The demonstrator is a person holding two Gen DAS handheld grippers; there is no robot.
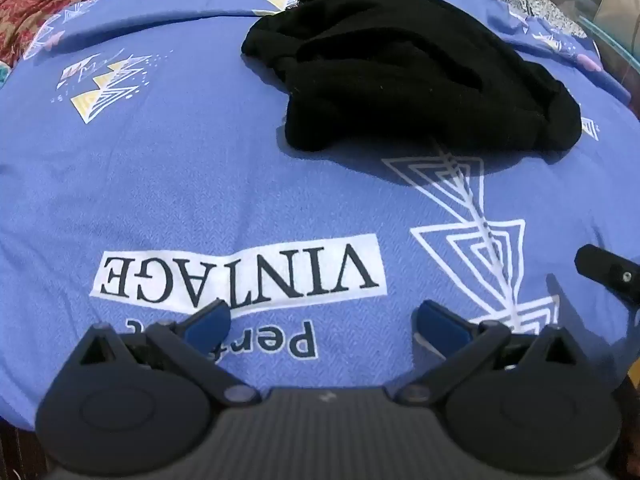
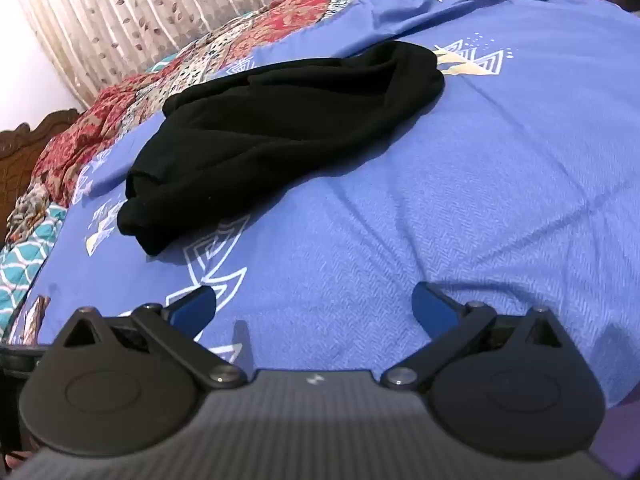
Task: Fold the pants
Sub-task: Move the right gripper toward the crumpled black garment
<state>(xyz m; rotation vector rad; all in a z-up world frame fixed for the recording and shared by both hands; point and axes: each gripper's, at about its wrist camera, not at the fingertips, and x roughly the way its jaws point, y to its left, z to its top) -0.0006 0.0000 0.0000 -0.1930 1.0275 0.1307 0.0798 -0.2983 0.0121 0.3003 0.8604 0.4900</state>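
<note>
The left gripper [image 1: 322, 322] points down at the bed with its jaws spread wide and nothing between them. Its fingertips [image 1: 210, 320] are flat blue pads on black jointed links, hanging just above the cloth. Under them lies a blue bedsheet [image 1: 168, 184] of fine herringbone weave, printed with a white label [image 1: 240, 270] that reads "VINTAGE" upside down, and with white nested triangles [image 1: 472, 240] strung on a line. At the right edge of the left wrist view a black finger of the other tool juts in.

The right gripper [image 2: 314, 306] likewise has its jaws at full spread, empty, above a smooth, faintly creased stretch of the same sheet.

Well ahead of both grippers lie the black pants [image 1: 400, 76], a soft, matte knit crumpled into a loose, elongated heap with rolled edges and deep folds. They rest on the sheet, apart from both grippers: toward the upper right in the left wrist view, toward the upper left in the right wrist view. Neither gripper touches them.

Past the pants a patchwork quilt [image 2: 120, 120] in red floral, cream and teal lattice patches lies bunched along the far side of the bed. Behind it stand a carved dark wooden headboard [image 2: 24, 144] and a pleated beige curtain [image 2: 140, 12] with a leaf print.
</note>
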